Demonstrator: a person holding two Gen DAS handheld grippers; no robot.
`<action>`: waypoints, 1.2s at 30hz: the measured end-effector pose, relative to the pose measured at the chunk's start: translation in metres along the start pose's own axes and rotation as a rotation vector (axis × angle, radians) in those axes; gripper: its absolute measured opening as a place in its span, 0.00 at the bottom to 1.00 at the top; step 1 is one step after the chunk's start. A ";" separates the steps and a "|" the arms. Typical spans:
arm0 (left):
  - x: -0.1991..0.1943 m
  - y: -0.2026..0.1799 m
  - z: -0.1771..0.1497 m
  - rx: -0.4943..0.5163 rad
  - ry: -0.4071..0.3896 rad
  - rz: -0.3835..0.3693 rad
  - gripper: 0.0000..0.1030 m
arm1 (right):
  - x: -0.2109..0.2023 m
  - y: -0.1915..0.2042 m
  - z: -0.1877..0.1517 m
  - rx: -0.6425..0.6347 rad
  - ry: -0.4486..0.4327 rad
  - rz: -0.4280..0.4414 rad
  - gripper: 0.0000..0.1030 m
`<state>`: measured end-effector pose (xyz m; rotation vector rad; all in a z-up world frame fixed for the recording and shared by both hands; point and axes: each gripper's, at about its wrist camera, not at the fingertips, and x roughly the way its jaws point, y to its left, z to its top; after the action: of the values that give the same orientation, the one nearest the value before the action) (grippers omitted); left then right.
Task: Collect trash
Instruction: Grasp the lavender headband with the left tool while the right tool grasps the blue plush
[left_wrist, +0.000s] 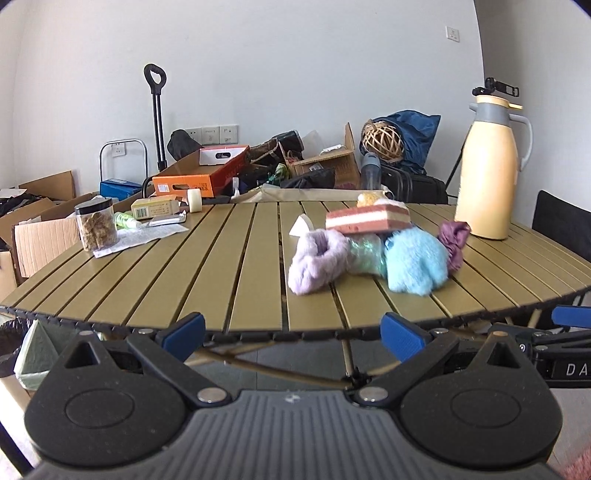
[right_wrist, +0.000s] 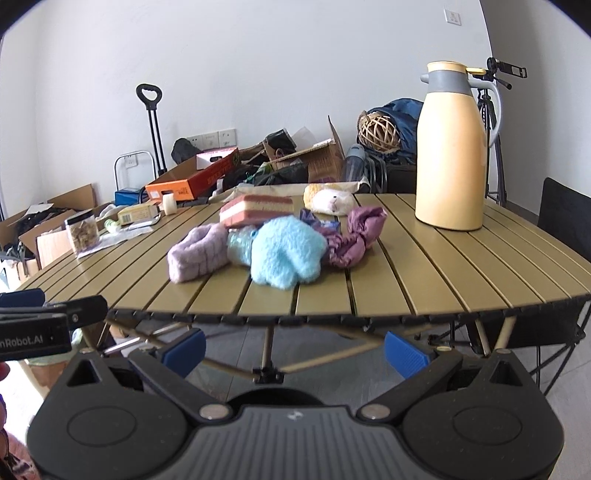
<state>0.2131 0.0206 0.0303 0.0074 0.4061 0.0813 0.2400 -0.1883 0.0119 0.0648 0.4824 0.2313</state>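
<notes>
Since both the left gripper (left_wrist: 291, 334) and right gripper (right_wrist: 293, 350) hang spread and empty off the desk (left_wrist: 207, 266), collecting hasn't started; next probably reach toward the fuzzy pile (right_wrist: 284, 254).

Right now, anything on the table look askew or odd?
Yes: the pink-and-white striped sponge block sits tilted atop a heap of the fluffy lilac item, the fluffy light-blue item and the crumpled purple fabric, not flat on the slatted olive table.

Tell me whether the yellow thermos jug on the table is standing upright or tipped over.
Upright. The yellow jug stands on its flat base on the slatted table, with its grey collar and lid on top and its handle running vertically in both views.
</notes>
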 end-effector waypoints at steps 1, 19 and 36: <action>0.005 0.000 0.003 0.000 -0.003 0.003 1.00 | 0.006 0.000 0.003 0.000 -0.004 0.001 1.00; 0.081 0.018 0.038 -0.042 -0.023 0.058 1.00 | 0.099 0.024 0.044 -0.144 -0.110 -0.045 1.00; 0.122 0.033 0.045 -0.070 -0.004 0.012 1.00 | 0.165 0.042 0.046 -0.230 -0.028 -0.098 0.76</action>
<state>0.3397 0.0635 0.0245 -0.0586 0.3994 0.1075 0.3951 -0.1091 -0.0169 -0.1791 0.4270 0.1885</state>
